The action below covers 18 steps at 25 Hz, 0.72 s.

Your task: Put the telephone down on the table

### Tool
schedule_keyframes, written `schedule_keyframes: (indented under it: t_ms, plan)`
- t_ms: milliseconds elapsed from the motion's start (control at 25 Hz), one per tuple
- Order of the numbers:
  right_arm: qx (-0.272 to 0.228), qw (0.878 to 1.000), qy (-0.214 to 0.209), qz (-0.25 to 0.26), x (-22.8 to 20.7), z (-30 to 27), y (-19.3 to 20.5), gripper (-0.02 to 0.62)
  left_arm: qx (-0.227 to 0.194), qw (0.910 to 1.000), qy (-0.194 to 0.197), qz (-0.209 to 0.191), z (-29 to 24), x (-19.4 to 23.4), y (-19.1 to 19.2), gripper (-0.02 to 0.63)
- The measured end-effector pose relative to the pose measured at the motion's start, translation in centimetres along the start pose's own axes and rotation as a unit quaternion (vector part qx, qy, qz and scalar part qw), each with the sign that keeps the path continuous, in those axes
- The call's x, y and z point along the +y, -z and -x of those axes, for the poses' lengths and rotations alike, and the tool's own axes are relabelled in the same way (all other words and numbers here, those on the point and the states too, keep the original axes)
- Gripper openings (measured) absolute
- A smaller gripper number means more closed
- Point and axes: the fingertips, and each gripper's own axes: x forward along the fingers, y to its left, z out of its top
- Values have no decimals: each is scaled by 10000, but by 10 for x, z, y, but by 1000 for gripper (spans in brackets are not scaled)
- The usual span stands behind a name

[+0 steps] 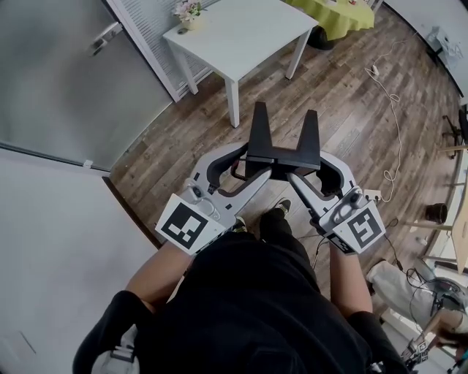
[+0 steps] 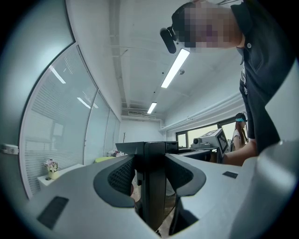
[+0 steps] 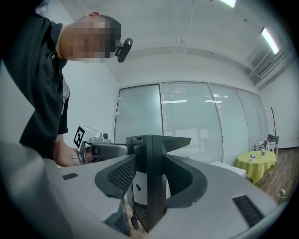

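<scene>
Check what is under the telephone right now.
Only wood floor and the person's shoe show below the telephone, gripped by the left tongs and right tongs, short of the table. The spot right beneath is covered by the telephone.

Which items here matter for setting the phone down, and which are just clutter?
Job:
- black telephone, clamped between left gripper and right gripper
- white table

Lying about:
- flower pot on that table
- yellow-green table
- white cable on the floor
</scene>
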Motion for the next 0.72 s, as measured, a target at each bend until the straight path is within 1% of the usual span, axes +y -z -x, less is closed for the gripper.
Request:
schedule_keyframes:
  t_ms: [320, 720]
  plan:
    - [-40, 10000, -14, -2, -49, -2, 1, 209, 17, 10000, -12, -38, -46, 16, 1, 204]
    - [-101, 9999, -80, -77, -128, -4, -2, 207, 81, 9999, -68, -63, -121, 40, -2, 204]
